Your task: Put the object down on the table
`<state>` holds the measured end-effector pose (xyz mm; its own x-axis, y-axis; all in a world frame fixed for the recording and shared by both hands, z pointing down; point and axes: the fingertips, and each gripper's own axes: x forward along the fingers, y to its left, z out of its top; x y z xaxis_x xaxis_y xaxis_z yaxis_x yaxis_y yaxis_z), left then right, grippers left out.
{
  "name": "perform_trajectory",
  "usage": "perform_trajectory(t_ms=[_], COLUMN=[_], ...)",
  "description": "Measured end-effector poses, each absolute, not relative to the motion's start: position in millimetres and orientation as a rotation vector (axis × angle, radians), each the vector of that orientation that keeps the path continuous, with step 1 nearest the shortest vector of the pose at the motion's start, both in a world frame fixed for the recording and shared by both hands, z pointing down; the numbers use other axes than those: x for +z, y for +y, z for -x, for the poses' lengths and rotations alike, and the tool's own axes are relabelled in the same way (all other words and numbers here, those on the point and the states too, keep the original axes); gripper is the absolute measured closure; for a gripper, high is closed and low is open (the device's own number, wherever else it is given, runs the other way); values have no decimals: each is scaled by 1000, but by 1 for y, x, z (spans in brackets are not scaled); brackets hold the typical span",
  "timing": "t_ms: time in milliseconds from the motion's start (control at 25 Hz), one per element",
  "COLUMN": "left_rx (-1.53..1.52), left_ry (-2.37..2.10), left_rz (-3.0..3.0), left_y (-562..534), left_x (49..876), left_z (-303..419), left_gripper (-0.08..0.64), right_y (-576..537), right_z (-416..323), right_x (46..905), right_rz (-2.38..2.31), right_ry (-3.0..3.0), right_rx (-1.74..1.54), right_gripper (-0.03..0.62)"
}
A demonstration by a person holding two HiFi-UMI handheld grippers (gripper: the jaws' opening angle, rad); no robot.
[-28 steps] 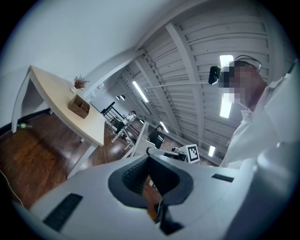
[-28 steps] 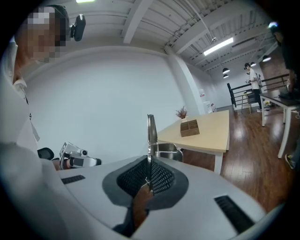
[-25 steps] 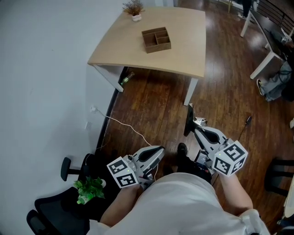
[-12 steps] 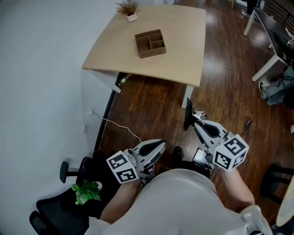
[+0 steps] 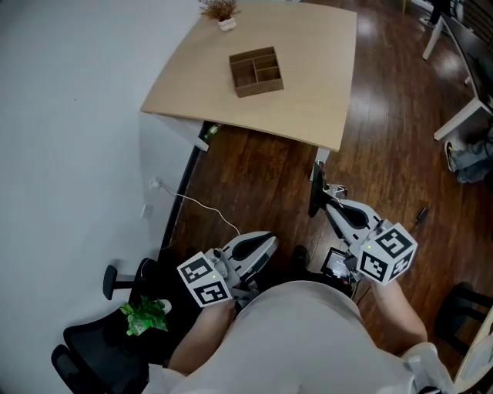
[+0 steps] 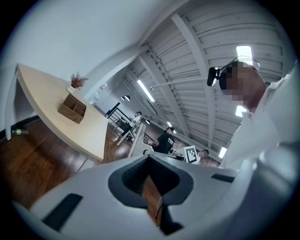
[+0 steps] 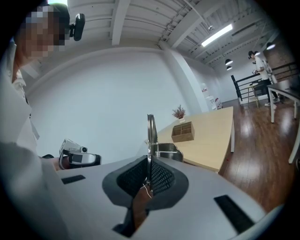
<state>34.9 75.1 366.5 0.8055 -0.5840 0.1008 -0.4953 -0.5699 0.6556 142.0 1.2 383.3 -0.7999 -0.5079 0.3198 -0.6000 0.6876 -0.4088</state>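
Two claws wait well apart from the light wooden table (image 5: 316,69). The right claw (image 5: 317,202) pinches a thin shiny metal thing (image 7: 150,126), and the left claw (image 5: 268,242) is squeezed together, empty. Next, I think, carry it over and lower it.

A light wooden table (image 5: 308,108) fills the top middle of the head view. A brown wooden box (image 5: 256,71) split into small parts sits on it, near the middle. A little dry plant in a white pot (image 5: 222,13) stands at the far edge, up at the top of the frame. The table stands on a dark wood floor (image 5: 262,185). A thin white cable (image 5: 202,206) lies across the floor in the middle left. A black chair (image 5: 92,346) stands in the lower left corner.
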Motion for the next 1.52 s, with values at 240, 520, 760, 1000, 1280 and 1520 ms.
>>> perform_trajectory(t_ms=[240, 520, 760, 1000, 1280, 1520], left_rx=[-166, -168, -168, -161, -159, -155], left_ry=[-818, -769, -715, -656, -585, -550], left_rz=[-2284, -2307, -2319, -2322, -2340, -2347], left_y=[57, 29, -6, -51, -90, -111], left_x=[367, 369, 371, 372, 367, 367], left_z=[-25, -13, 16, 56, 96, 126], left_gripper=[561, 561, 561, 561, 561, 561], right_y=[-12, -36, -65, -107, -139, -160], right_z=[-135, -125, -101, -64, -22, 7], right_x=[388, 388, 390, 389, 383, 379], right_rz=[-881, -934, -1001, -1066, -1117, -1153], right_ry=[-2716, -2708, -2677, -2639, -2608, -2592], right_rx=[771, 756, 763, 761, 752, 738], right_gripper=[589, 589, 589, 589, 589, 589])
